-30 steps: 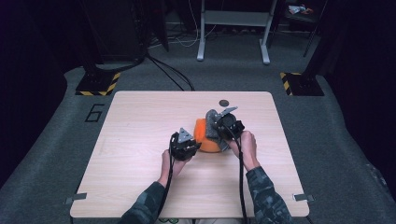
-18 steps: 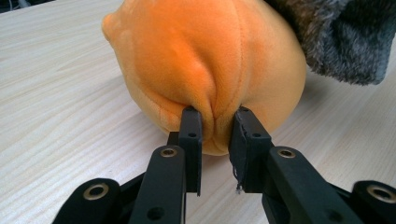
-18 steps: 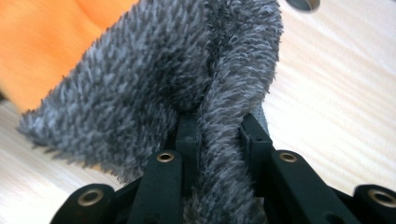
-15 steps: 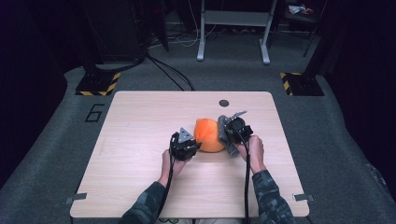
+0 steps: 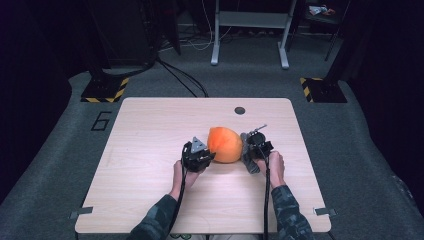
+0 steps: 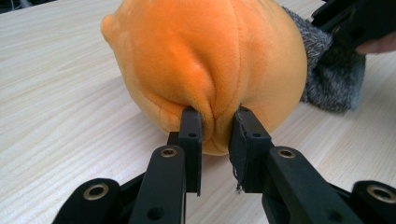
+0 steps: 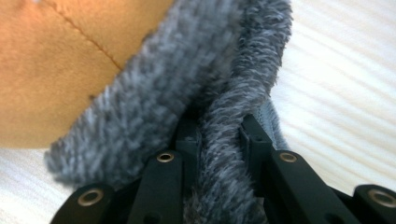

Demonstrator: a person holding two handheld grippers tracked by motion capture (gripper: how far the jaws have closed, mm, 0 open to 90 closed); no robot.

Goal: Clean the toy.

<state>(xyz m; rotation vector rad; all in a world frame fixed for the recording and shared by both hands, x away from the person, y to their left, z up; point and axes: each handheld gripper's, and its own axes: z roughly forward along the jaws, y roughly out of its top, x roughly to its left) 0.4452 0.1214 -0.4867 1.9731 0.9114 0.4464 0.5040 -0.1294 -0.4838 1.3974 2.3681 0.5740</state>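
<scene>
Plush orange toy (image 5: 225, 144) sits near the middle of the wooden surface (image 5: 150, 150), between your two hands, with its grey fuzzy part (image 6: 329, 70) on the side facing your right gripper (image 5: 248, 150). Your left gripper (image 6: 215, 128) is clenched on a pinched fold of the orange fabric low on the body, and the cloth puckers into a deep crease between the jaws, so judge it as soft, lightly stuffed and light to lift. Your right gripper, seen in its own view (image 7: 219, 128), has its jaws closed on a ridge of the grey fuzzy part (image 7: 224, 93), right where it meets the orange cloth (image 7: 51, 60). Expect the toy to sag and stretch rather than hold its shape; a shallow pinch of pile could slip out, so take a full fold or a seam. Nothing here looks fragile, but pulling the two holds hard apart would probably strain the stitching where grey joins orange
</scene>
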